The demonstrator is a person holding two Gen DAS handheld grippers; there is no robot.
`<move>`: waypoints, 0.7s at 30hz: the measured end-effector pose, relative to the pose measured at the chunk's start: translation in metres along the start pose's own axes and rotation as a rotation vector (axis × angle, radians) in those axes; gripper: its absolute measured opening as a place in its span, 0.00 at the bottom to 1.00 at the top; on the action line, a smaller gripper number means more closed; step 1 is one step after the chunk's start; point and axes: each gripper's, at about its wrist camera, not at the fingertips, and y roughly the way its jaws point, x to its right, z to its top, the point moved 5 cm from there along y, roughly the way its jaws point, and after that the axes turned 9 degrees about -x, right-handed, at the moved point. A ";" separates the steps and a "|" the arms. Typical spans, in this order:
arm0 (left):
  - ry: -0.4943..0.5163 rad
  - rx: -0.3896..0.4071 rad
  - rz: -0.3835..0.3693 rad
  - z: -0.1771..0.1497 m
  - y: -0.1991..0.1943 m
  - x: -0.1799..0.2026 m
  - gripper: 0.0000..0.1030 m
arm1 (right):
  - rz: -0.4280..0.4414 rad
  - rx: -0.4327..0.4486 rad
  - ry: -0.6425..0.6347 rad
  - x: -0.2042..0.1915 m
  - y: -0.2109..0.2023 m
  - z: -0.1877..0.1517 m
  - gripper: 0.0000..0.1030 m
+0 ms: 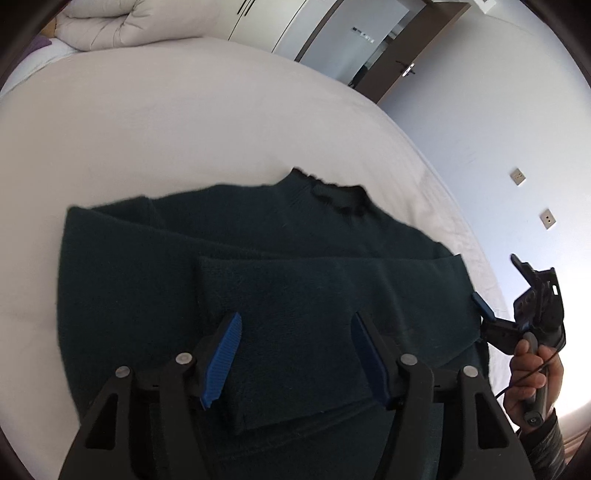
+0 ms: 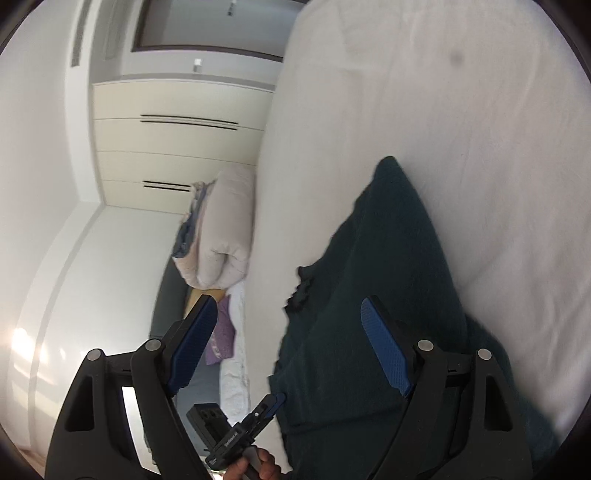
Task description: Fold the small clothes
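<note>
A dark green knit sweater lies on the white bed, collar away from me, with a sleeve folded across its front. My left gripper is open and empty just above that folded sleeve. My right gripper is open and empty, tilted sideways over the sweater near its collar edge. The right gripper also shows in the left wrist view at the sweater's right edge. The left gripper appears in the right wrist view.
A folded pale duvet sits at the bed's head, also in the right wrist view. A wardrobe and a door stand beyond the bed. The bed's right edge runs close to the sweater.
</note>
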 end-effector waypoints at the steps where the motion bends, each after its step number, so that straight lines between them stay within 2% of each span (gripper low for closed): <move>1: 0.011 0.010 -0.003 -0.002 0.002 0.000 0.62 | -0.038 -0.007 0.008 0.013 0.005 0.003 0.76; 4: 0.059 0.034 0.007 -0.007 0.002 0.003 0.62 | 0.028 0.036 -0.030 0.023 -0.005 0.002 0.71; 8: 0.062 0.052 0.024 -0.010 -0.009 0.008 0.63 | -0.026 0.058 -0.067 0.017 -0.024 -0.010 0.73; 10: 0.076 0.046 0.033 -0.015 -0.009 0.010 0.67 | -0.018 0.067 -0.108 0.008 -0.030 -0.018 0.74; 13: 0.095 0.028 0.028 -0.024 -0.004 0.005 0.67 | -0.099 0.009 -0.094 0.027 -0.022 -0.024 0.76; 14: 0.109 0.043 0.021 -0.026 -0.006 0.003 0.67 | -0.076 0.004 -0.108 0.031 -0.023 -0.025 0.76; 15: 0.108 0.041 0.023 -0.030 -0.010 0.002 0.68 | -0.059 0.007 -0.119 0.033 -0.028 -0.027 0.73; 17: 0.056 0.022 0.060 -0.038 -0.019 -0.007 0.69 | -0.079 0.039 -0.080 0.030 -0.046 -0.037 0.75; 18: 0.034 0.030 0.040 -0.044 -0.030 -0.010 0.69 | -0.080 0.055 -0.094 0.023 -0.058 -0.045 0.76; 20: 0.007 0.067 0.032 -0.064 -0.057 -0.016 0.71 | -0.092 0.073 -0.175 0.007 -0.079 -0.067 0.76; 21: -0.002 0.083 0.034 -0.073 -0.068 -0.019 0.77 | -0.122 0.081 -0.228 -0.001 -0.091 -0.083 0.76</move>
